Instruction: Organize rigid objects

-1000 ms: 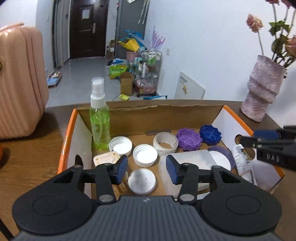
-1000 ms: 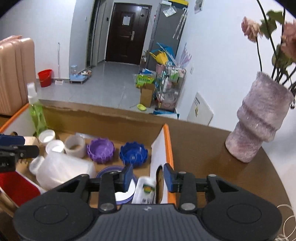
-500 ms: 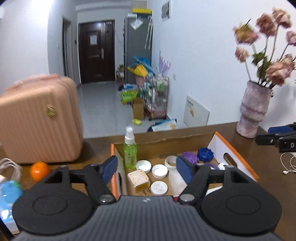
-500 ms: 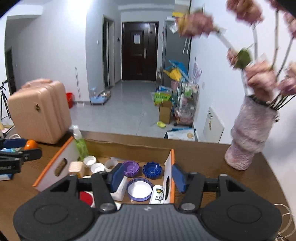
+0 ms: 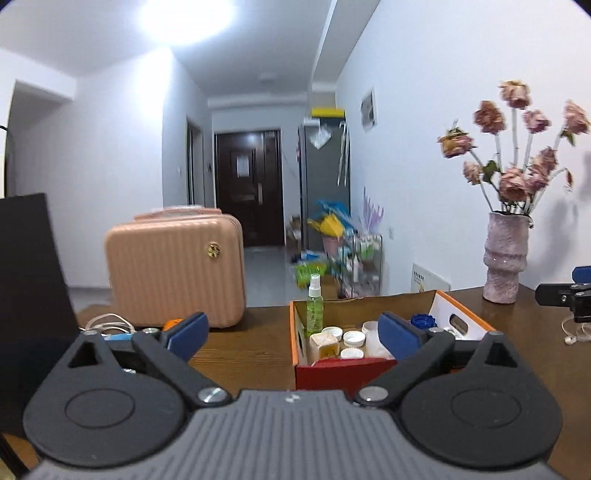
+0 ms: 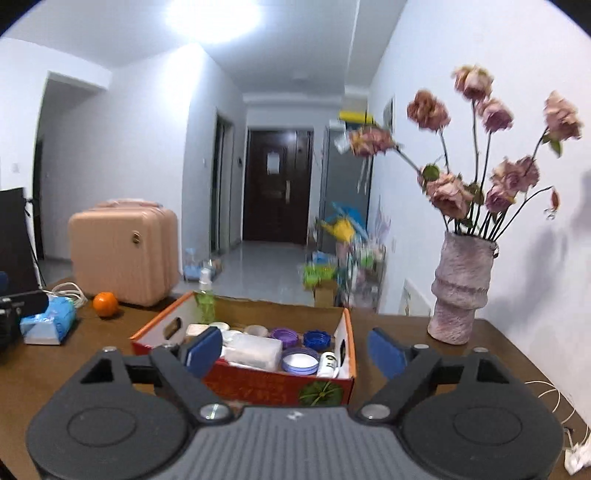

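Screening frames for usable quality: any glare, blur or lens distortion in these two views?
Left wrist view: blown-out ceiling light, fisheye-bent walls, smeared hallway clutter, sharp cardboard box of lids. Right wrist view: the same glare, motion-blurred dried pink flowers, soft green spray bottle.

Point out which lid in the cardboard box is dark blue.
The dark blue scalloped lid beside the box's right wall, at the back. Its neighbour, the purple scalloped lid, matches in shape; the round rimmed lid in front is white inside.

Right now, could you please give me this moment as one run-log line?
left gripper: open, empty | right gripper: open, empty | cardboard box: on table, holds caps, spray bottle
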A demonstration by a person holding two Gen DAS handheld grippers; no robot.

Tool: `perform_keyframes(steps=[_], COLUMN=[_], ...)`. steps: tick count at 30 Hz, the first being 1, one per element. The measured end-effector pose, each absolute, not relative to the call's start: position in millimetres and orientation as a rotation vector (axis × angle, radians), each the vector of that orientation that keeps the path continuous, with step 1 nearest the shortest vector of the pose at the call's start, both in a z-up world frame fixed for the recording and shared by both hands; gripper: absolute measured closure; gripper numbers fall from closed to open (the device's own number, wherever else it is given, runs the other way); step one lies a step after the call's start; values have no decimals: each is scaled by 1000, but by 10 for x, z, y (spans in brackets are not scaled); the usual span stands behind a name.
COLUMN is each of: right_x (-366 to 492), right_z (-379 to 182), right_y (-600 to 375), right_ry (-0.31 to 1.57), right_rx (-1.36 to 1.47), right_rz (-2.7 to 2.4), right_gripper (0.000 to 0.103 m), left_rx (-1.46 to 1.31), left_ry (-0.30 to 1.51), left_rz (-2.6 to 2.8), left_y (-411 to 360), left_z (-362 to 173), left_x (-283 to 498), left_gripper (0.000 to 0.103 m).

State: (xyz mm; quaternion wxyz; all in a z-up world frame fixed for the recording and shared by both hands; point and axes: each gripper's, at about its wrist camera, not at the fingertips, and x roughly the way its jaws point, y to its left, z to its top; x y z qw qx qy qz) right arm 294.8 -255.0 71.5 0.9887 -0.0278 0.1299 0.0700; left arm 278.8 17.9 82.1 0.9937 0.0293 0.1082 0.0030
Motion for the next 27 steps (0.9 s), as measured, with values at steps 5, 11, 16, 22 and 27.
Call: perform_keyframes(steps=[5,11,16,22,27], right_x=[2253,1513,987,479,106], right_z=[447,227,74,-44,-121], right_y=[-2548,-2482,-2375,-2216,-2211], right_ry=[201,244,245,238,226], right_rx=[-13,-24,-17,-50,66], right_rz=[136,150,178,188,162], right_gripper=[6,5,3,2,1], left_rx=[61,33,72,90,120], left_ry=[161,163,186,177,133], left_rz=[-3,42,62,88,3], left_y=[191,198,201,173,89], left_z=[582,349,155,-23,23], left_x=[2096,1369,807,275,0], left_gripper=[0,0,0,0,0])
